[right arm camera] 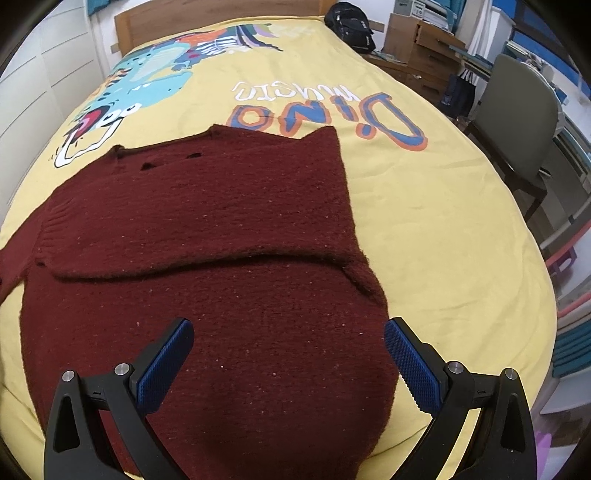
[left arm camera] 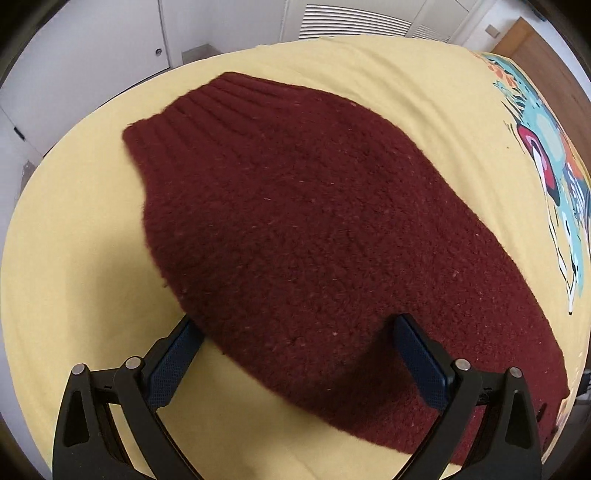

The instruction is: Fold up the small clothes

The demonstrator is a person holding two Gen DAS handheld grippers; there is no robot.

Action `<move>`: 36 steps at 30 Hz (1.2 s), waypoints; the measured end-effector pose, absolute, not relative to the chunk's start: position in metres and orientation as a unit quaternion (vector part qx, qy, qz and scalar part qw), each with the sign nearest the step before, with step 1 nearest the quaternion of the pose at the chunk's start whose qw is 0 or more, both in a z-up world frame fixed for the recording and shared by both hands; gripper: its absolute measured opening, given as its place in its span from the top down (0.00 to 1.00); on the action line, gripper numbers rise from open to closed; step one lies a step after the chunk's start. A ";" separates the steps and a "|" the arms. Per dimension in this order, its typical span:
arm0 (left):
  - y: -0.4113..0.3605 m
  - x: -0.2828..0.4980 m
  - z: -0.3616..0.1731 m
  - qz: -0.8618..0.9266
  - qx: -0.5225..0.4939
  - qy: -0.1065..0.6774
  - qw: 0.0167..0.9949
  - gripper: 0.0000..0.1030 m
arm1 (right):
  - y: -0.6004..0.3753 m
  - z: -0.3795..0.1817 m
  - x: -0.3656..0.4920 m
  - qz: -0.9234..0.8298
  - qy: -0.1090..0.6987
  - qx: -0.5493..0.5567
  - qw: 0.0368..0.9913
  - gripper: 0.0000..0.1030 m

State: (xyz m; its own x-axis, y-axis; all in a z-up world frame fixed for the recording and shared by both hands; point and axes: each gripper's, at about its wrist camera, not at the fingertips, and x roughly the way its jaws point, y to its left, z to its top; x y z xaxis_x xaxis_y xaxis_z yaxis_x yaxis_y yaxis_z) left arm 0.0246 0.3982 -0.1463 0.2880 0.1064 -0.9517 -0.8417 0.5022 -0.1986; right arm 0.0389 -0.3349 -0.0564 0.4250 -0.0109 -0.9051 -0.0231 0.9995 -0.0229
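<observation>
Knitwear: dark red woolly jumper [right arm camera: 207,229] on yellow bedspread [right arm camera: 424,229], soft, floppy, light; I pinch hem edge. Left gripper [left arm camera: 295,339], right gripper [right arm camera: 288,343] both agape, empty.

Bed: yellow dinosaur-print cover [right arm camera: 424,206], wooden headboard [right arm camera: 221,11]
Beyond the bed's far right corner: black backpack [right arm camera: 352,26], wooden drawers [right arm camera: 421,48], grey chair [right arm camera: 524,122]
Walls: white panelled cupboards [left arm camera: 110,40], louvred vent [left arm camera: 354,22]

The sweater [right arm camera: 207,236] lies on the bed [right arm camera: 424,221] (chair [right arm camera: 524,122] to its right).

Fuzzy maroon knit sweater [right arm camera: 207,229] lies on smooth matt yellow cotton bedspread [right arm camera: 424,221].
</observation>
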 end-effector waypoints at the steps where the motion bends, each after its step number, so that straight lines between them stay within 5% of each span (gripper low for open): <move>1: 0.398 0.025 -0.146 0.332 -0.367 0.495 0.714 0.13 | -0.336 -0.057 0.039 0.003 0.536 -0.016 0.844 0.00; 6: 0.392 0.046 -0.138 0.311 -0.318 0.509 0.736 0.52 | -0.343 -0.061 0.040 -0.003 0.538 -0.007 0.843 0.00; 8: 0.387 0.058 -0.134 0.295 -0.304 0.514 0.746 0.80 | -0.346 -0.063 0.040 -0.005 0.538 -0.003 0.843 0.00; 10: 0.380 0.062 -0.131 0.281 -0.294 0.518 0.752 0.89 | -0.349 -0.063 0.039 -0.006 0.537 0.002 0.843 0.00; 19: 0.340 0.076 -0.092 0.252 -0.238 0.512 0.786 0.90 | -0.367 -0.057 0.040 -0.012 0.525 0.018 0.851 0.00; 36: 0.135 0.154 -0.017 0.071 -0.142 0.490 0.857 0.90 | -0.370 -0.042 0.069 0.024 0.511 0.022 0.859 0.00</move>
State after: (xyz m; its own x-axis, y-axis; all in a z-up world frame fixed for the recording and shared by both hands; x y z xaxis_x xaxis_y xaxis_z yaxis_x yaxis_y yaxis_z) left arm 0.1539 0.1351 -0.0170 0.5101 -0.0169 -0.8599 -0.2605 0.9498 -0.1731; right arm 0.0694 -0.3697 -0.0417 0.4770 0.0637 -0.8766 -0.0188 0.9979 0.0623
